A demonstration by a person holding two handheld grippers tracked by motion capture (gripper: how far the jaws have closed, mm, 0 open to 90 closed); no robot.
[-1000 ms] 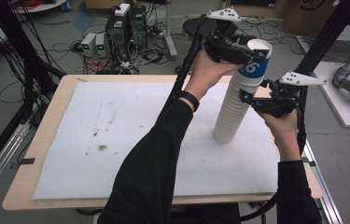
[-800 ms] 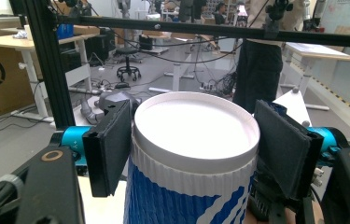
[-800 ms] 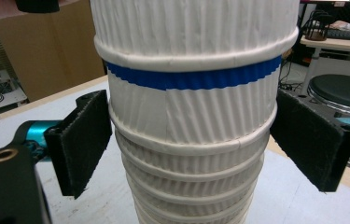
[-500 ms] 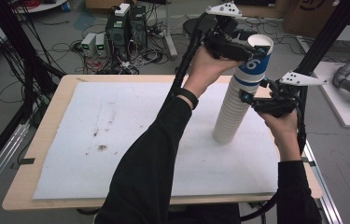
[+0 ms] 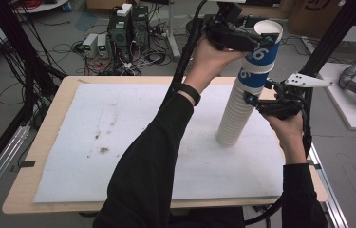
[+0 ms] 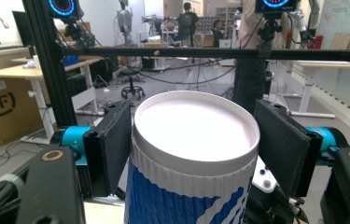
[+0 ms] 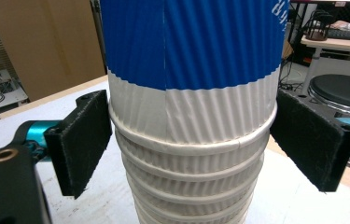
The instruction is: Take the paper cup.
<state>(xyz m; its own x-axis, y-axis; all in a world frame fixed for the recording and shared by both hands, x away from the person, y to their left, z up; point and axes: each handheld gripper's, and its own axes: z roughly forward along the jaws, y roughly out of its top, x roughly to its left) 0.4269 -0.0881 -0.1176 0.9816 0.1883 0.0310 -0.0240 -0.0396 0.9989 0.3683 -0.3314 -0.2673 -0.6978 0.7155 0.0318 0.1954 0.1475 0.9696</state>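
Clearly the top blue-and-white ribbed paper cup (image 5: pixel 263 47) sits above the tall stack of white paper cups (image 5: pixel 235 114) on the table (image 5: pixel 47 142), pinched near its rim by the left gripper (image 5: pixel 256 40). Light and crushable, it wants a gentle hold. The right gripper (image 7: pixel 191 140) has jaws pressed on the stack; its view shows rim seams the high view blurs
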